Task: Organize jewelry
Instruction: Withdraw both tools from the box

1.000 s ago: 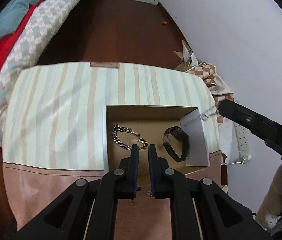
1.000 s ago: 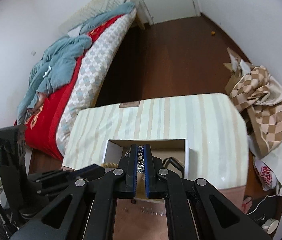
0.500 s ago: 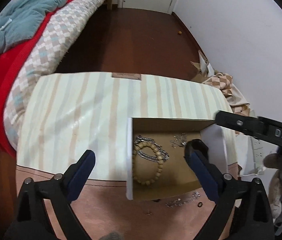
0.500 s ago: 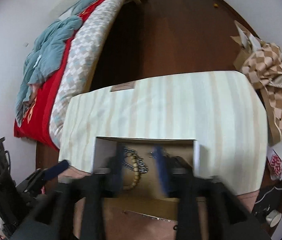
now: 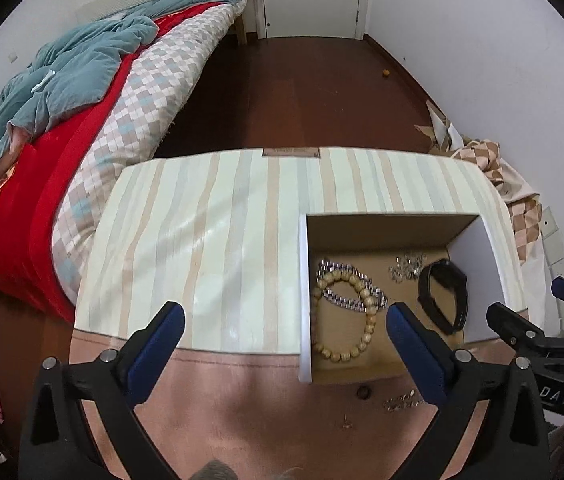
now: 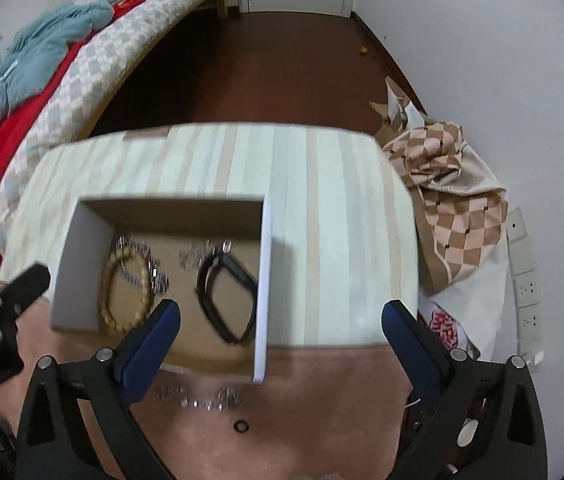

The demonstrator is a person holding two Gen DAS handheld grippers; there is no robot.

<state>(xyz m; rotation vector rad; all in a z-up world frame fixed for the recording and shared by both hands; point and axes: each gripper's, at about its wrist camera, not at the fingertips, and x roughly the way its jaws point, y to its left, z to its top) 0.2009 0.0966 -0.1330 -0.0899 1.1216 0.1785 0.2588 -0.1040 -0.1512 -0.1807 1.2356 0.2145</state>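
Note:
An open cardboard box [image 5: 392,227] [image 6: 82,268] stands on the striped table. Inside lie a wooden bead bracelet [image 5: 342,316] [image 6: 124,292], a silver chain bracelet [image 5: 352,294] [image 6: 150,270], a black band [image 5: 444,300] [image 6: 224,296] and a small silver piece [image 5: 406,268] [image 6: 194,256]. On the table in front of the box lie a silver chain [image 5: 402,400] [image 6: 198,398] and a small dark ring [image 5: 362,392] [image 6: 241,426]. My left gripper [image 5: 282,334] is open and empty above the table's near edge. My right gripper [image 6: 282,330] is open and empty above the box's right wall.
The table [image 5: 218,240] has a striped top and a pink near band. A bed with a red and teal cover [image 5: 62,120] stands to the left. A checked cloth heap [image 6: 454,200] and a power strip [image 6: 526,276] lie on the right. Dark wood floor [image 5: 302,92] lies beyond.
Both grippers have opened from shut and drawn back and up. A wooden bead bracelet and a small silver piece now lie in the box.

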